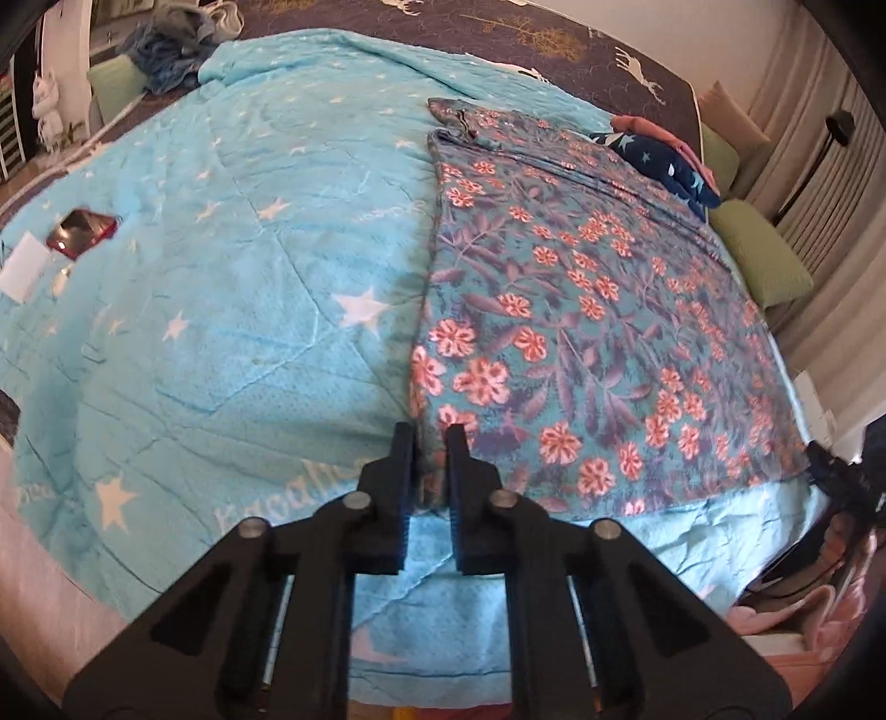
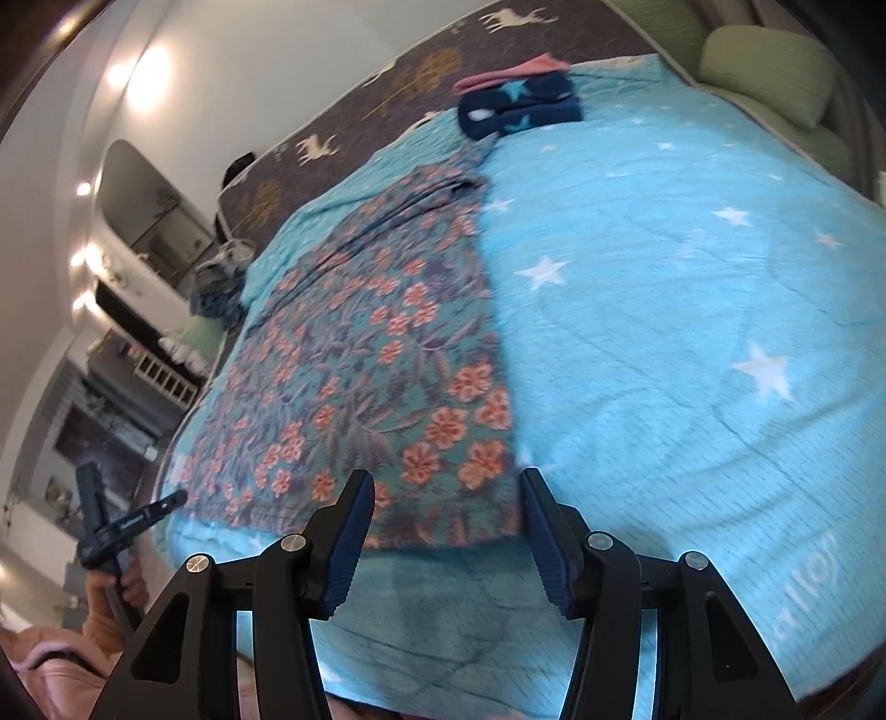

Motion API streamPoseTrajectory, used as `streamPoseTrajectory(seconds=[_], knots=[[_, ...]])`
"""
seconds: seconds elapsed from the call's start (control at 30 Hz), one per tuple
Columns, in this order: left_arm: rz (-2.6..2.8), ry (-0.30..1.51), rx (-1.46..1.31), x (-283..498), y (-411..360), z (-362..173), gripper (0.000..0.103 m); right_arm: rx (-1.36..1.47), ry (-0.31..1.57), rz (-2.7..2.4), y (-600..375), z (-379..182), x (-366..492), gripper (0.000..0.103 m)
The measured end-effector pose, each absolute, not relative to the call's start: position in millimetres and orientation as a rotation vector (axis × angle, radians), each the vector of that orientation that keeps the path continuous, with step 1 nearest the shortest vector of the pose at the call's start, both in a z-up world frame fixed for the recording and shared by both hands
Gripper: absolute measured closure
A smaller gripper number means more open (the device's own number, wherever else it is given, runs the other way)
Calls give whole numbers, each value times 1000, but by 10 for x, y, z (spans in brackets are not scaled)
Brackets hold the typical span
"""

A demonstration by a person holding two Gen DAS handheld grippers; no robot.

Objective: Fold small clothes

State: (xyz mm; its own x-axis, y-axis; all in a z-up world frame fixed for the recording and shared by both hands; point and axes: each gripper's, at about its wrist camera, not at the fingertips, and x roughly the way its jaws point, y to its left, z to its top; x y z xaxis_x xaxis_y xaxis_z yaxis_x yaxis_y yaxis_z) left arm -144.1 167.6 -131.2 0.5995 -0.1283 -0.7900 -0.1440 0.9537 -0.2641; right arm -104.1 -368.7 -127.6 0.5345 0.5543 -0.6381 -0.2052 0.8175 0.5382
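Observation:
A teal garment with pink flowers [image 1: 581, 310] lies flat on the light blue star blanket [image 1: 221, 277]. My left gripper [image 1: 431, 437] is shut on its near left corner, with a fold of the cloth pinched between the fingers. In the right wrist view the same garment [image 2: 376, 360] stretches away, and its near right corner lies between the fingers of my right gripper [image 2: 446, 487]. That gripper stands open, about half wide, and its pads do not press the cloth. The left gripper [image 2: 111, 531], held by a hand, shows at the left edge there.
Folded navy star clothes [image 1: 664, 160] on a pink piece sit at the far end of the bed. Green pillows [image 1: 764, 260] line the right side. A red phone [image 1: 83, 232] and a white sheet [image 1: 22, 266] lie at the left; a blue clothes pile [image 1: 166, 50] sits far left.

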Motion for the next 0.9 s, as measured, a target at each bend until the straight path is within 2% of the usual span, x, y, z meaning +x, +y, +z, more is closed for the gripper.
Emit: streamPoseTrajectory(seconds=[0.03,0.07,0.1,0.13,0.23,0.37,0.9], knots=[[5,931,-317,-1441,1670,-1314,95,438,912,493,-3668,-1293,-1003,49],[6,929,-306,-1446,1647,-1309,96,450,930,519,-3647,-1316,-955,58],[3,926,-297,-1452,1625,-1302,96,457,949,528,-3627,-1335,-924,84],[-4,923,-299,-1457,1614,-1293,96,466,982,535,-3608,-1364,-878,97],[-32,900,-330,-1485,1612,-1212,97,544,990,547,-3651,-1378,-830,99],[-41,854,-341,-1468,1638,-1028,97,645,907,612,-3757,-1206,-842,99],[-14,570,-253,-793,1594,-15,97,552,688,618,-3706,-144,-107,99]])
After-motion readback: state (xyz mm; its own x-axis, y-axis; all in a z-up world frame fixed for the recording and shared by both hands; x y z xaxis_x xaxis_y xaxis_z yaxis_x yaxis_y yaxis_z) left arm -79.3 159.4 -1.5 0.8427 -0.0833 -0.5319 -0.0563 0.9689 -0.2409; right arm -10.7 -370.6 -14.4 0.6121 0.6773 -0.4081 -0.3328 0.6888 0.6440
